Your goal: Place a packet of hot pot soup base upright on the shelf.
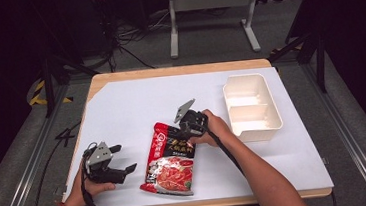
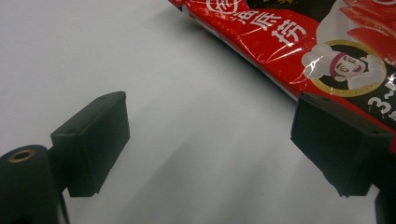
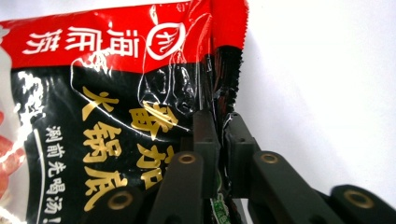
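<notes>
A red and black food packet (image 1: 168,157) with gold lettering lies flat on the white table cover, near the front middle. My right gripper (image 1: 189,130) is shut on the packet's far right edge; in the right gripper view the jaws pinch the crinkled side seam (image 3: 219,121) of the packet (image 3: 107,107). My left gripper (image 1: 123,158) rests open on the table to the left of the packet, touching nothing. In the left gripper view its two fingers (image 2: 93,140) stand wide apart, with the packet (image 2: 299,42) just beyond the right one.
A white two-compartment tray (image 1: 251,106) stands at the right of the table, beyond my right hand. The white cover (image 1: 121,113) has bare room at the back left. The table's wooden front edge (image 1: 205,204) runs close to the packet.
</notes>
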